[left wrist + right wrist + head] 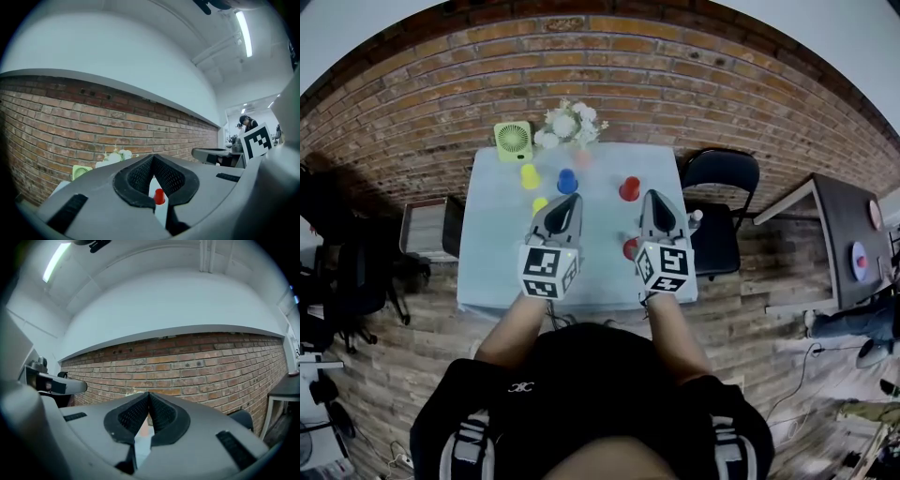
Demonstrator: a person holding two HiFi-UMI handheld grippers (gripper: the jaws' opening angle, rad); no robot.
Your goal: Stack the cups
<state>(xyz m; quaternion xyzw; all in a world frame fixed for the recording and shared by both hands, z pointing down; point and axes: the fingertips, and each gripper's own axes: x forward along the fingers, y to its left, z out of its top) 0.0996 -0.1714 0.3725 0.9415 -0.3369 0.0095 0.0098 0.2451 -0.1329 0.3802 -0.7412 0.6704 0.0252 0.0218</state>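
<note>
Cups [529, 175] stand unstacked around the blue cup [567, 181]; left gripper [566, 202] and right gripper [655, 197] hover short of it, jaws pressed together and empty, likely before any pick.

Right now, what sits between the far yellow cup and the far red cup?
A blue cup stands between them; the head view shows it.

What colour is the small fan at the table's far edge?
Pale lime green; the small square desk fan shows best in the head view.
</note>
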